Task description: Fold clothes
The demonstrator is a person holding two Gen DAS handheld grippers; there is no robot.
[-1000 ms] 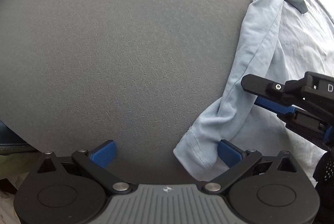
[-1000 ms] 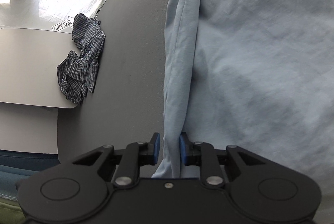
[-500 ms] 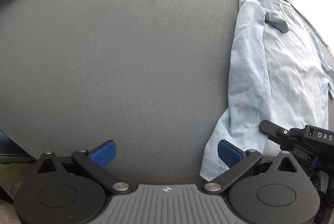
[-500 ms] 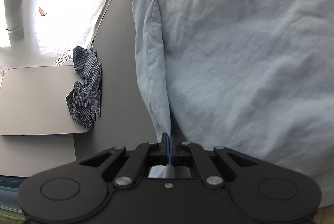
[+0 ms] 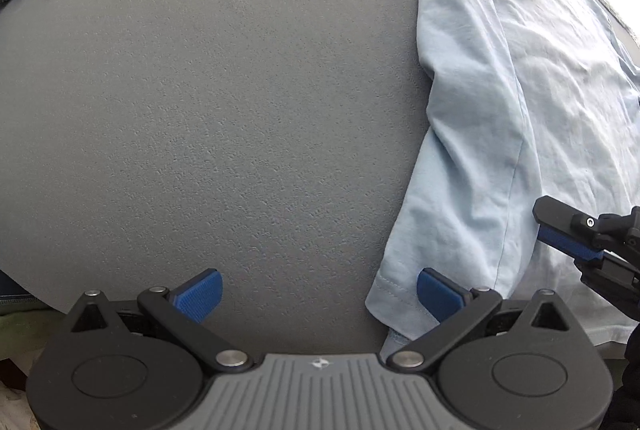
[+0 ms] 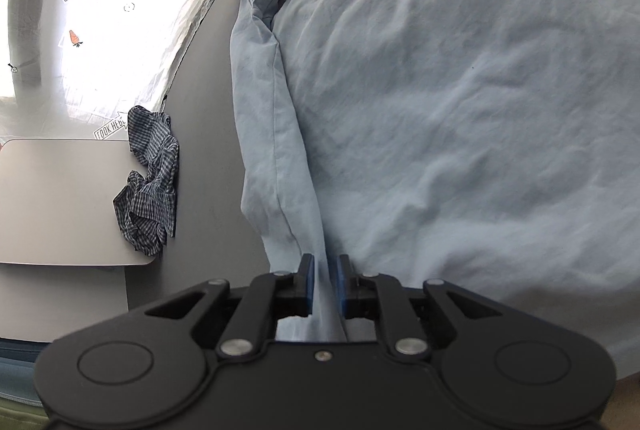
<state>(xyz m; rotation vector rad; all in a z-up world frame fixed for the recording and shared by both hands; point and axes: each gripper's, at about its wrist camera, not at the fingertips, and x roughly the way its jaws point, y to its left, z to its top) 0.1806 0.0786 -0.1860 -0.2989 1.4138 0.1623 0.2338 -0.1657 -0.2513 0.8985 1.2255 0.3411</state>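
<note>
My left gripper (image 5: 318, 288) hangs over the grey table (image 5: 208, 101) with its fingers spread wide and nothing between them; one blue pad sits over the cuff of the light blue shirt (image 5: 520, 117), just beside the hem. My right gripper (image 6: 323, 280) has just been opening: its jaws stand a little apart with the shirt's folded sleeve (image 6: 276, 157) running between them, the pads no longer clamped on it. Beyond, the shirt spreads flat across the table. Farther off lies a crumpled checked garment (image 6: 150, 181), partly on a pale board (image 6: 60, 197).
</note>
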